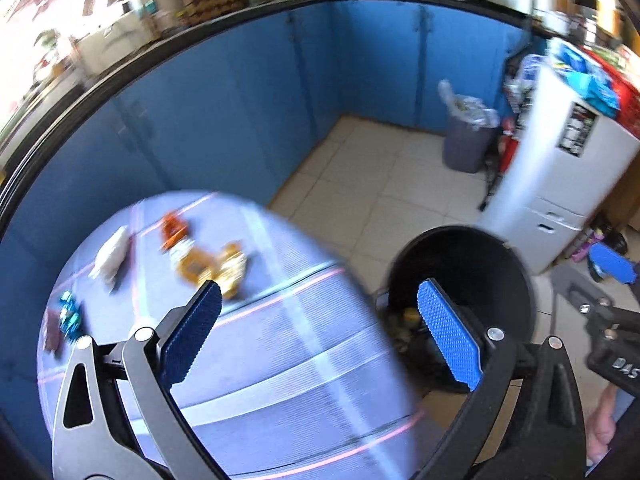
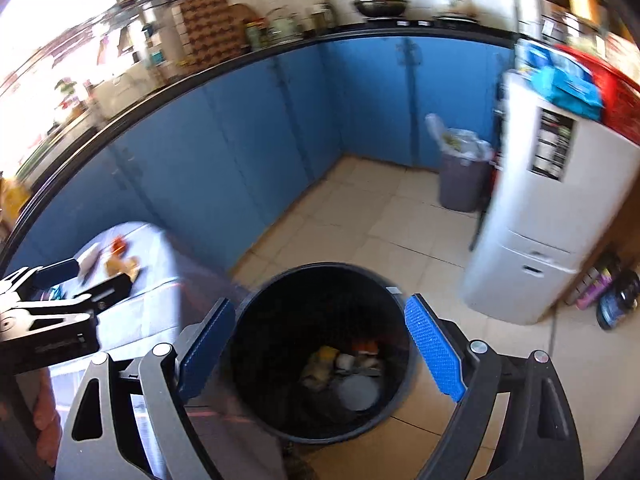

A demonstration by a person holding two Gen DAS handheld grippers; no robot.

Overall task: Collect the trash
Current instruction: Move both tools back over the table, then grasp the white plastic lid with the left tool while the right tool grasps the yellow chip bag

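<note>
Trash sits in two places, both taken relative to the black bin (image 2: 320,344). Largest item near the bin: white fridge (image 2: 548,208), smooth, boxy, beyond the bin and to its right. Blue cabinet fronts (image 2: 248,152) run behind the bin under a black counter edge. Round table (image 1: 280,360), covered in pale lilac cloth with pink and white stripes, stands just left of the bin. Grey lined pail (image 2: 460,176), far beyond the bin against the cabinets, holds a crinkled clear liner.

Bin: round, matte black, open top. On its floor lie a yellow scrap, an orange scrap and a pale disc (image 2: 356,392), blurred.

On the table, left of the bin: white crumpled paper (image 1: 110,256), orange wrapper (image 1: 174,232), yellow-gold wrapper (image 1: 224,268), small teal foil piece (image 1: 70,316). All blurred; edges unclear.

Right gripper (image 2: 320,348): blue dimpled pads spread wide, nothing between them, hanging directly above the bin mouth. Binned scraps lie straight below the gap.

Left gripper (image 1: 320,328): pads likewise wide apart and bare, straddling the table edge and the bin rim. Yellow-gold wrapper lies just past its left fingertip; contact cannot be judged.
</note>
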